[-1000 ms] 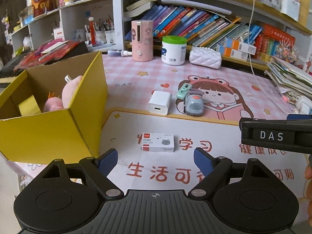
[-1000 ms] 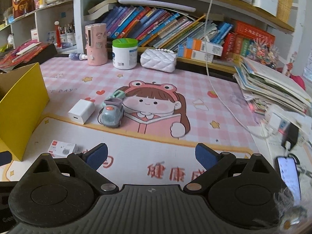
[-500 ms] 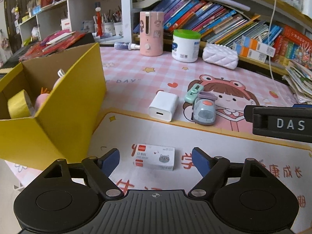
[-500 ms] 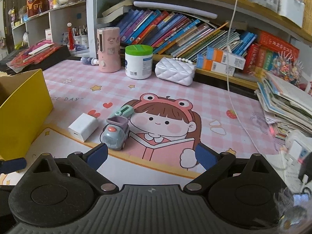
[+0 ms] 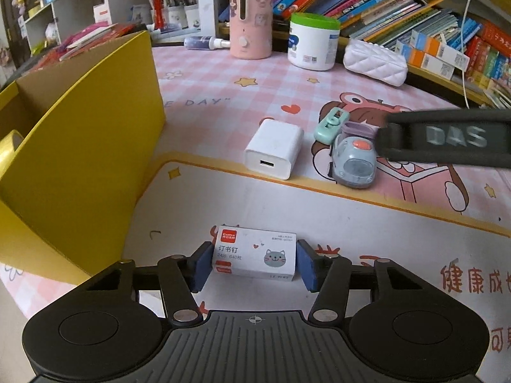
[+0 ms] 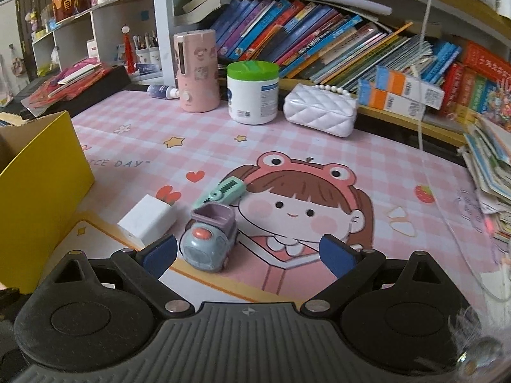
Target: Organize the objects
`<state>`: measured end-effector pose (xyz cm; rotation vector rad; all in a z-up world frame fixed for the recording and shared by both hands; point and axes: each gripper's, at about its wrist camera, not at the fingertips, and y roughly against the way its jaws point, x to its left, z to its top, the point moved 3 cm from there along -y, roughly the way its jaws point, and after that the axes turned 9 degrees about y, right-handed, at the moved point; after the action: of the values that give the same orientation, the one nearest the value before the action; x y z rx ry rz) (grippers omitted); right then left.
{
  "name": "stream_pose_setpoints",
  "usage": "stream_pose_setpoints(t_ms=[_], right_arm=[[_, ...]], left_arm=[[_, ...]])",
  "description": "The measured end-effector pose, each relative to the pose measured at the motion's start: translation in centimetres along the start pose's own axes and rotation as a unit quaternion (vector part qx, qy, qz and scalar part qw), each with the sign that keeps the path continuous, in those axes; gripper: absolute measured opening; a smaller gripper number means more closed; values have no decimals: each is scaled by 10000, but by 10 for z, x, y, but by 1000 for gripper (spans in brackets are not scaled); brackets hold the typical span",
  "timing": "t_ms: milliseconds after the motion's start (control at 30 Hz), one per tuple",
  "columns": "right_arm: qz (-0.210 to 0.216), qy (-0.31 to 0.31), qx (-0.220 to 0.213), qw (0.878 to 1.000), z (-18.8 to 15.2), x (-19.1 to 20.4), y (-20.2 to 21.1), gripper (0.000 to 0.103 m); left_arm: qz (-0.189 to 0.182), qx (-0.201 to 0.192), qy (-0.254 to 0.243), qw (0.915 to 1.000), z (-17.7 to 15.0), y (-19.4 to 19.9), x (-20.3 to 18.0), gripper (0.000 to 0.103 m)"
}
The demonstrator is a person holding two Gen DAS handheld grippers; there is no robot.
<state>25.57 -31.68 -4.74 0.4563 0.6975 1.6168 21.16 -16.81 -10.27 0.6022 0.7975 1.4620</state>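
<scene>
Left tool (image 5: 254, 265) has just been closing on the staple box (image 5: 254, 257) near the desk's front edge; blue pads flank both short ends, contact looks made, so it's clenched on the box. It's beside the yellow box (image 5: 80, 159), likely its destination. Right tool (image 6: 247, 252) is released, spread wide, toy car (image 6: 207, 244) between its pads.

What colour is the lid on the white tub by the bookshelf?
Green; the tub's lid shows best in the right wrist view.
</scene>
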Motion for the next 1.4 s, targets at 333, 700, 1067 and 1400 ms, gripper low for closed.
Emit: stream_pose_setpoints(t_ms=[333,700,1067,1400], right_arm=[[228,-97,570,9981,8,7,-56,80],[532,-189,648,9963,12,11,-69,40],[288,-415,326,9982,-3,-5,11,40],[-39,-511,166,9985,-35,26,86,40]], left_arm=[[-102,-193,-61,9997,7,22,1,53],[-251,-496,-237,9982,8,49,-2,53],[-562,-815,-80,9951,5,74,7,53],[-935,-1133,-92,9891,-7,112,40,53]])
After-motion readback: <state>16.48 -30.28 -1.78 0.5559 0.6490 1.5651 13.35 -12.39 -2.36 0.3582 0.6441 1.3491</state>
